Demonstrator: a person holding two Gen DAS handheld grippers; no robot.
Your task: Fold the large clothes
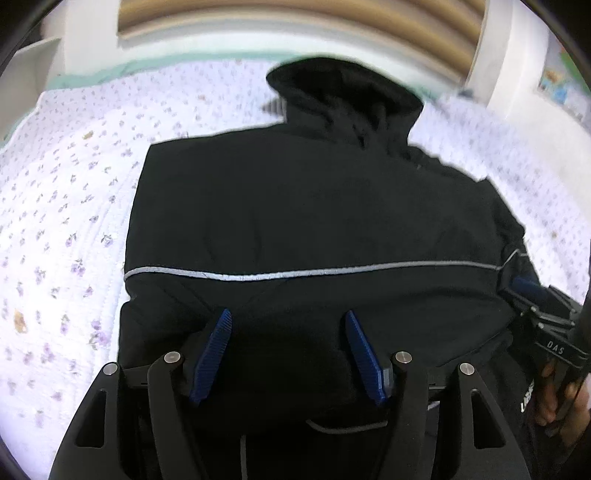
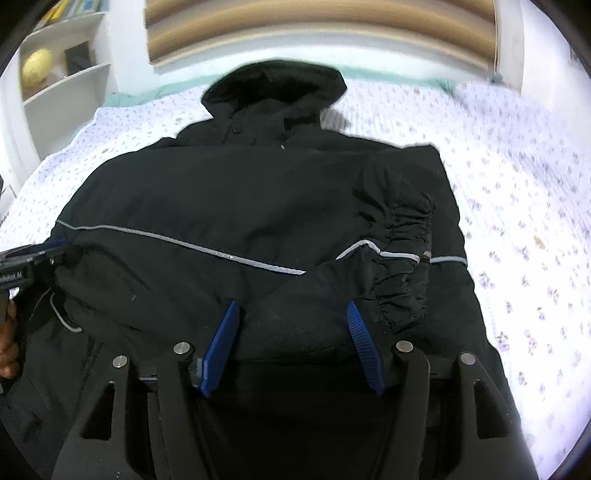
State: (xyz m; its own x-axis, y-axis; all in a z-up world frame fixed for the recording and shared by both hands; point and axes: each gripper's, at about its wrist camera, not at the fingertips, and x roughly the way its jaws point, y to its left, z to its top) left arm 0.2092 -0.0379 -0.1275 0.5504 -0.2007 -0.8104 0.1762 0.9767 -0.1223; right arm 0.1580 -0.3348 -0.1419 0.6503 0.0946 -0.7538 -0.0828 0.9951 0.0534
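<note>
A large black hooded jacket (image 1: 314, 206) with a thin grey reflective stripe lies on the bed, hood toward the headboard. It also shows in the right wrist view (image 2: 229, 192), with a gathered sleeve cuff (image 2: 402, 258) folded across its right side. My left gripper (image 1: 288, 317) is open, its blue fingers spread over the jacket's near hem. My right gripper (image 2: 291, 310) is open over the near hem by the folded sleeve. The right gripper also shows at the right edge of the left wrist view (image 1: 546, 314), and the left gripper at the left edge of the right wrist view (image 2: 26, 266).
The bed is covered by a white quilt with small purple flowers (image 1: 66, 221), also in the right wrist view (image 2: 524, 206). A wooden headboard (image 2: 317, 33) is at the far end. White shelves (image 2: 62, 74) with a yellow object stand at the far left.
</note>
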